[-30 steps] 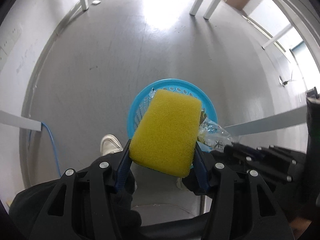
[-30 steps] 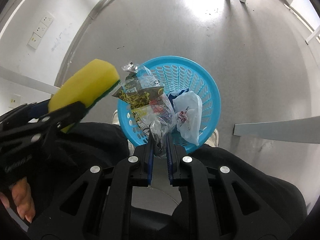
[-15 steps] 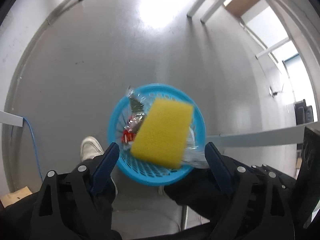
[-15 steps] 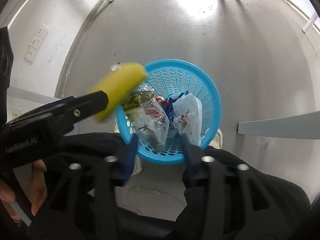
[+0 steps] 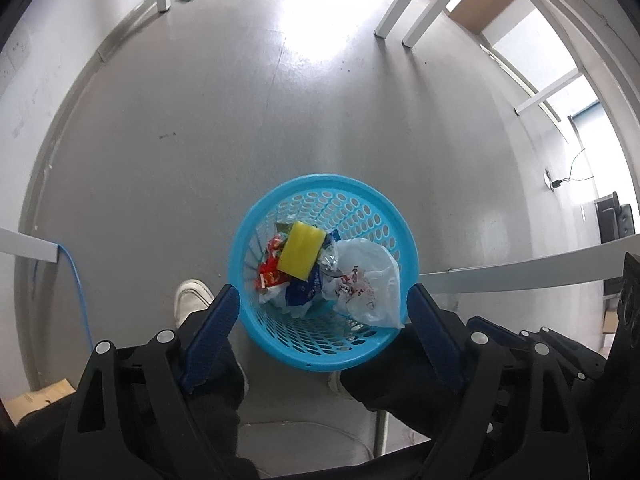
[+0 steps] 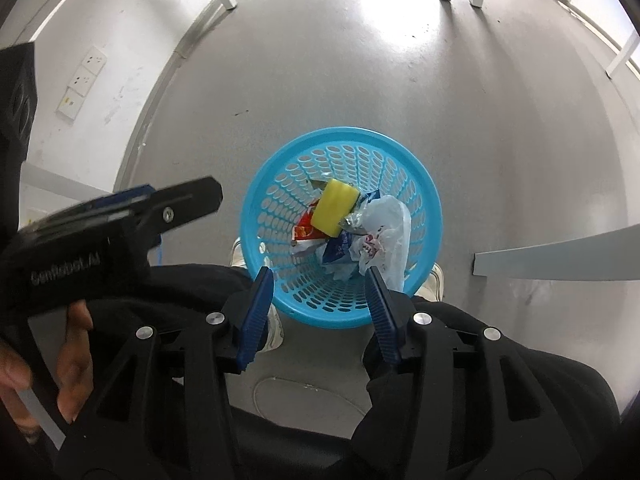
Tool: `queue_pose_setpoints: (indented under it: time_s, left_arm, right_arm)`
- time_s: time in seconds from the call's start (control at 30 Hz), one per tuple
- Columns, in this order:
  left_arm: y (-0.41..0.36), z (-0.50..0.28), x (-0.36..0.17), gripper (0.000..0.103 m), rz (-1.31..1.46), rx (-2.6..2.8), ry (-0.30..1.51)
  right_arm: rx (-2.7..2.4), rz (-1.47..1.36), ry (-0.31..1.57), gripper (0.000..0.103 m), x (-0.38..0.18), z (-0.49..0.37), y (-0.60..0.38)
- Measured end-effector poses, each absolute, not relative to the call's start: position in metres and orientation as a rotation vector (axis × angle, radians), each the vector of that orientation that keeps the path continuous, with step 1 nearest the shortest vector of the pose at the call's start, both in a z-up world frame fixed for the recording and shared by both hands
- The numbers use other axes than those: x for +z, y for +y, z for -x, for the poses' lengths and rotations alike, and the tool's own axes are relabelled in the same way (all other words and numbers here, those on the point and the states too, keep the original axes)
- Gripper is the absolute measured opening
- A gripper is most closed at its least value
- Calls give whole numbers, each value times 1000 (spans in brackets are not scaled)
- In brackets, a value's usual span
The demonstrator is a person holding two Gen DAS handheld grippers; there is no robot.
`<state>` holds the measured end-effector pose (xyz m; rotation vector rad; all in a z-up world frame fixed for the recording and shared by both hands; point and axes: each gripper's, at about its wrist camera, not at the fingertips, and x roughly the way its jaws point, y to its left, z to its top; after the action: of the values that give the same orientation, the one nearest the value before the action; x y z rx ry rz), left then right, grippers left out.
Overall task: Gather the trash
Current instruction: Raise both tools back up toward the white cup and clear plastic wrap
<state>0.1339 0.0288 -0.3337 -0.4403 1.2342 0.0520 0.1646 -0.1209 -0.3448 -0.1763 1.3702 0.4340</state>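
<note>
Yellow sponge (image 5: 301, 251) atop wrappers in blue basket (image 5: 256, 224), jaws of both grippers spread, empty.

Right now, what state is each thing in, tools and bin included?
Left tool: open, empty.
Right tool: open, empty.
Blue basket: upright on the floor, partly filled.
Yellow sponge: inside, atop the wrappers.
White plastic bag: inside, against the wall.

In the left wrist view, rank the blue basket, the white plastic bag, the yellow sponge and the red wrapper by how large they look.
Largest to smallest:
1. blue basket
2. white plastic bag
3. yellow sponge
4. red wrapper, though it is partly buried under the sponge, so its true extent is unsure.
</note>
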Motion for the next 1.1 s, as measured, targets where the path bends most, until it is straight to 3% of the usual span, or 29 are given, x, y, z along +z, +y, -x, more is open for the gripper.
queue_pose_setpoints:
  time_s: [0.23, 0.33, 0.7, 0.9, 1.1]
  left_arm:
    - [41, -112, -311, 84, 463, 64, 1208]
    - [43, -101, -303, 84, 442, 94, 1210]
    - [22, -55, -253, 85, 321, 104, 1109]
    - [13, -23, -227, 95, 269, 130, 1004]
    - [6, -5, -203, 97, 238, 135, 925]
  right_arm:
    - [474, 173, 1316, 54, -319, -144, -124]
    - [489, 141, 1301, 64, -305, -134, -132]
    - [514, 139, 1191, 74, -251, -90, -160]
    - [506, 139, 1129, 84, -225, -70, -175]
    - [505, 129, 1041, 94, -197, -55, -192]
